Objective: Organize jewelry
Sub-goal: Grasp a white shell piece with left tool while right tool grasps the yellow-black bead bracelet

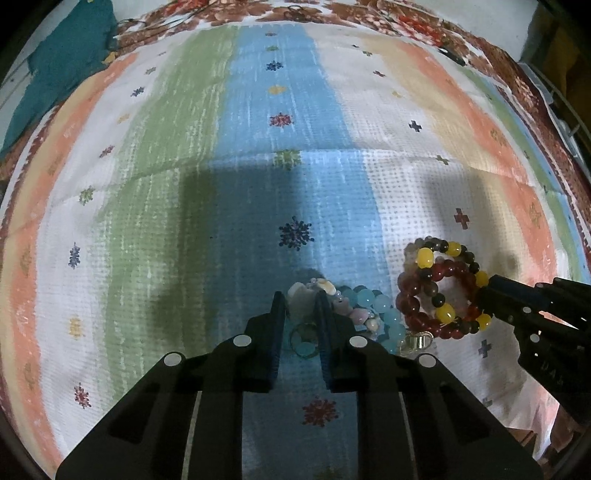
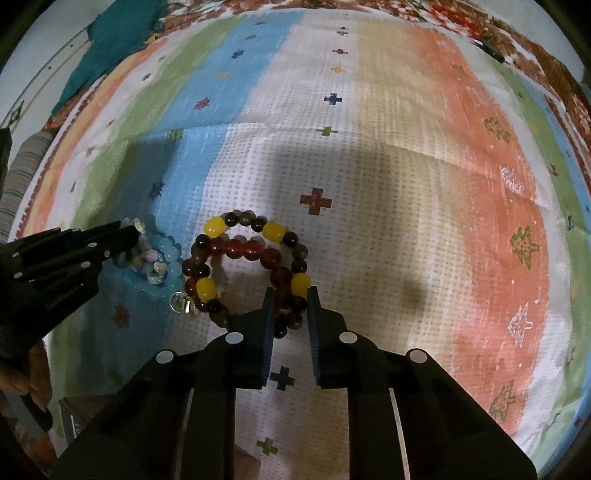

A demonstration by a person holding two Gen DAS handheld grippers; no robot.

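A dark red bead bracelet [image 2: 255, 251] and a brown-and-yellow bead bracelet [image 2: 247, 225] lie stacked on the striped cloth [image 2: 369, 166]. My right gripper [image 2: 290, 295] has its fingers closed around their near side beads; it shows in the left wrist view [image 1: 491, 295] at the bracelets [image 1: 439, 291]. A light blue bead bracelet [image 1: 384, 310] and a pale shell bracelet [image 1: 306, 291] lie in a pile beside them. My left gripper [image 1: 300, 299] has its jaws closed around the shell bracelet. The pile shows in the right wrist view [image 2: 159, 258].
A silver ring or clasp [image 2: 181, 302] lies between the two piles. A teal cloth [image 1: 62, 62] lies at the far left. A brown floral border [image 1: 406, 18] edges the striped cloth at the back. A hand [image 2: 22, 373] holds the left gripper.
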